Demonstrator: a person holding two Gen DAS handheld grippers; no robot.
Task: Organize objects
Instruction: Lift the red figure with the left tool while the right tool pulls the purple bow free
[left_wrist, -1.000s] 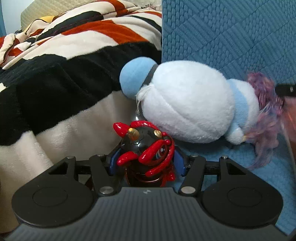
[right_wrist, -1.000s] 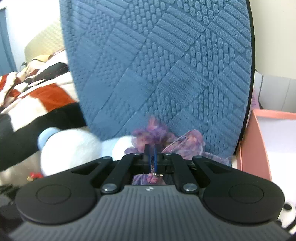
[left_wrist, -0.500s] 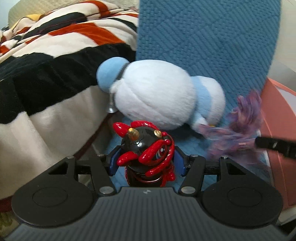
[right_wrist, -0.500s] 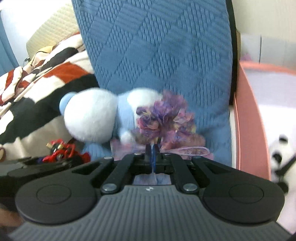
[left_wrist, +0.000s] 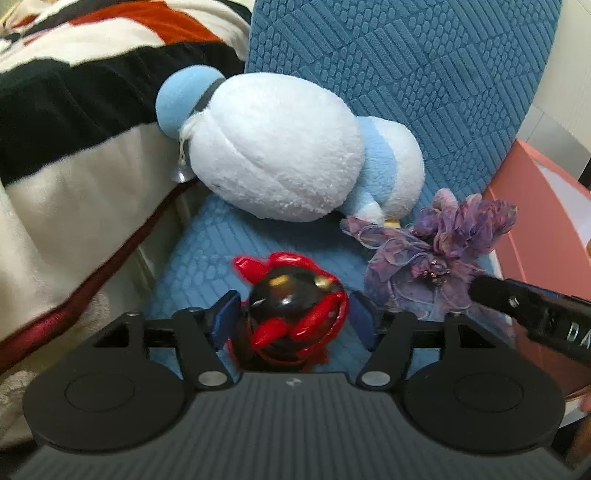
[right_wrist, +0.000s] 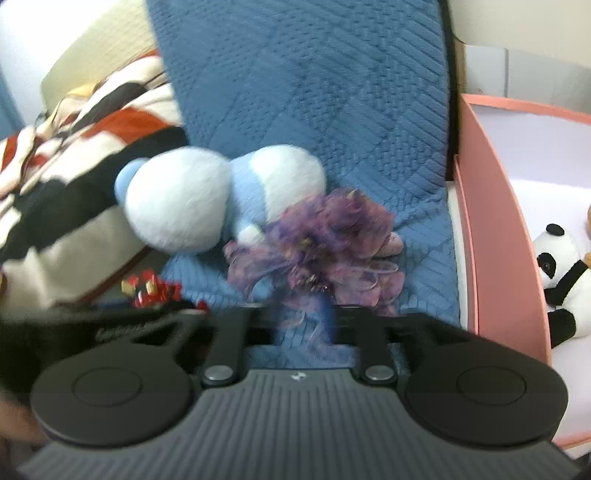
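My left gripper (left_wrist: 295, 319) is shut on a red and black toy figure (left_wrist: 291, 314) and holds it just above the blue quilted chair seat (left_wrist: 207, 251). A white and light-blue plush (left_wrist: 280, 147) lies on the seat against the chair back. A purple frilly fabric flower (left_wrist: 436, 251) lies on the seat to the plush's right. In the right wrist view my right gripper (right_wrist: 301, 325) has its jaws apart, just behind the purple flower (right_wrist: 321, 243), with loose threads between the fingers. The plush (right_wrist: 192, 195) and the toy figure (right_wrist: 151, 290) show at left.
A striped black, white and orange blanket (left_wrist: 74, 110) covers the bed at left. A pink-walled box (right_wrist: 495, 221) stands right of the chair with a panda plush (right_wrist: 561, 273) inside. The blue chair back (right_wrist: 314, 74) rises behind the toys.
My right gripper has opened and let go of the purple flower, which now rests on the seat. My left gripper has moved forward and right with the figure, lower over the seat.
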